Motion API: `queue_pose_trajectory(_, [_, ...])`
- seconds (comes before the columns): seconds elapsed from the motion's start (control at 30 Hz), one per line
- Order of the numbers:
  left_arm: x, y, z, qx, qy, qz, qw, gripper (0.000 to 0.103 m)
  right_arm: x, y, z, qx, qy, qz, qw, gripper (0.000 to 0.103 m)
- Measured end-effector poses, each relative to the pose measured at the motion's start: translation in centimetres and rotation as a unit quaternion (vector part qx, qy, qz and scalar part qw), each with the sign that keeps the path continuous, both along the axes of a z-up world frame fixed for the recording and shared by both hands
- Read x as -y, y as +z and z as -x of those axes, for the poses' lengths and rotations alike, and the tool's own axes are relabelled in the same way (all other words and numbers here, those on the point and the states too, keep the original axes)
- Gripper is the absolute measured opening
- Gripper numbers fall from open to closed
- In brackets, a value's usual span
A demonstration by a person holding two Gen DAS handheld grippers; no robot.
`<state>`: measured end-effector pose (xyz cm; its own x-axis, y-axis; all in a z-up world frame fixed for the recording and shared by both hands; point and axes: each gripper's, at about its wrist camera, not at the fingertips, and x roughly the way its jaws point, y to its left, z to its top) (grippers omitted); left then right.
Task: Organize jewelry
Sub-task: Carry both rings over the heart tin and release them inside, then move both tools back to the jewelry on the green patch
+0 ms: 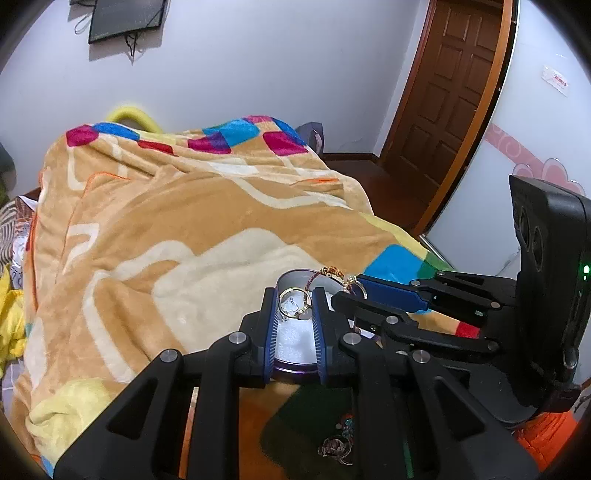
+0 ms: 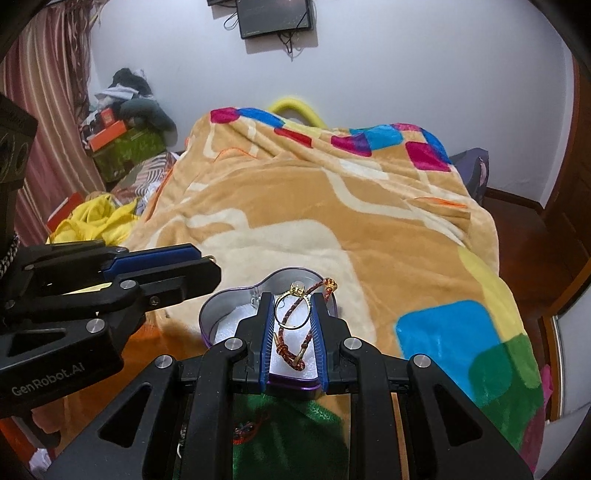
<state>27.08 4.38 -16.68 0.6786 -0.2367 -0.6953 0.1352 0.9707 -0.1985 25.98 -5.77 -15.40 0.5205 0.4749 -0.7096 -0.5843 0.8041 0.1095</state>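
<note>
Both hand-held grippers hang over the heart-shaped tin (image 2: 236, 306) on the bed's blanket (image 2: 332, 229). The right hand-held gripper (image 2: 293, 325) pinches a gold ring (image 2: 291, 308) and braided bracelet (image 2: 295, 341) — probably to drop them inside. The left hand-held gripper (image 1: 295, 314) grips a smaller ring (image 1: 293, 304) — clear only from its own camera.

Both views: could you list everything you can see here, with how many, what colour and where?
blanket: one, tan with coloured squares, over the bed
heart-shaped tin: one, purple, white-lined, on the blanket
gold ring: one, in the right tool
braided cord: one, red, hanging with that ring
gold hoop: one, in the left tool
loose jewellery: small heap, dark, below the tin
screen: one, black, on the wall
door: one, brown
left tool: black, blue pads, closed on the hoop
right tool: same colours, closed on the ring
</note>
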Motion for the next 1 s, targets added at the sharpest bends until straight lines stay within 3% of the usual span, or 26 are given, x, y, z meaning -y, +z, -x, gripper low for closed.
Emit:
queue_pose_trajectory(0.4, [-0.4, 0.0, -0.3, -0.008, 0.001, 0.007, 0.9999, 0.017, -0.5, -0.4, -0.2, -0.004, 0.012, 0.022, 1.000, 0.018])
queue_pose_trajectory(0.6, [-0.6, 0.9, 0.5, 0.000, 0.006, 0.002, 1.0000, 0.017, -0.4, 0.3, 0.3, 0.003, 0.006, 0.026, 1.000, 0.027])
queue_pose_trajectory(0.77, [-0.7, 1.9, 1.6, 0.008, 0.013, -0.003, 0.9999, 0.018, -0.1, 1.4, 1.2, 0.014, 0.002, 0.022, 1.000, 0.028])
queue_pose_trajectory(1.0, [-0.9, 3.4, 3.8, 0.022, 0.026, -0.019, 0.9992, 0.030, 0.7, 3.2, 3.2, 0.033, -0.006, 0.018, 0.999, 0.028])
